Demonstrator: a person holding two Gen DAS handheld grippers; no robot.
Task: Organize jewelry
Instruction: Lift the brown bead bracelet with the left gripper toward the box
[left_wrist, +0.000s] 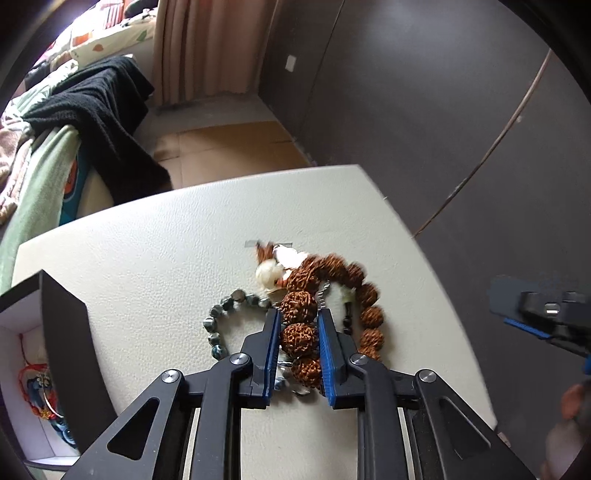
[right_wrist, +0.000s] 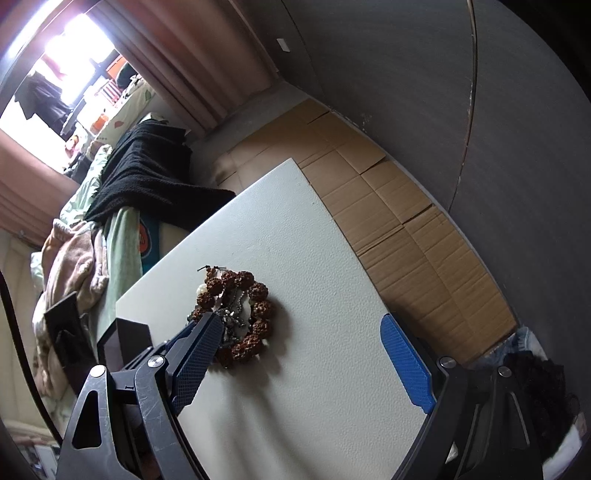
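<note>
A bracelet of big brown knobbly beads (left_wrist: 334, 291) lies on the white table (left_wrist: 147, 251), tangled with a green stone bead bracelet (left_wrist: 221, 314) and a thin silver chain (left_wrist: 324, 291). My left gripper (left_wrist: 298, 314) is shut on the brown bead bracelet, with two beads between its blue pads. The brown bracelet also shows in the right wrist view (right_wrist: 240, 317). My right gripper (right_wrist: 299, 325) is open and empty, held above the table to the right of the jewelry; it shows in the left wrist view (left_wrist: 535, 317) too.
An open black jewelry box (left_wrist: 44, 354) with a white lining stands at the table's left edge and holds red string bracelets (left_wrist: 37, 387). Bedding and a black cloth (left_wrist: 103, 110) lie beyond the table. Cardboard (right_wrist: 388, 221) covers the floor by the dark wall.
</note>
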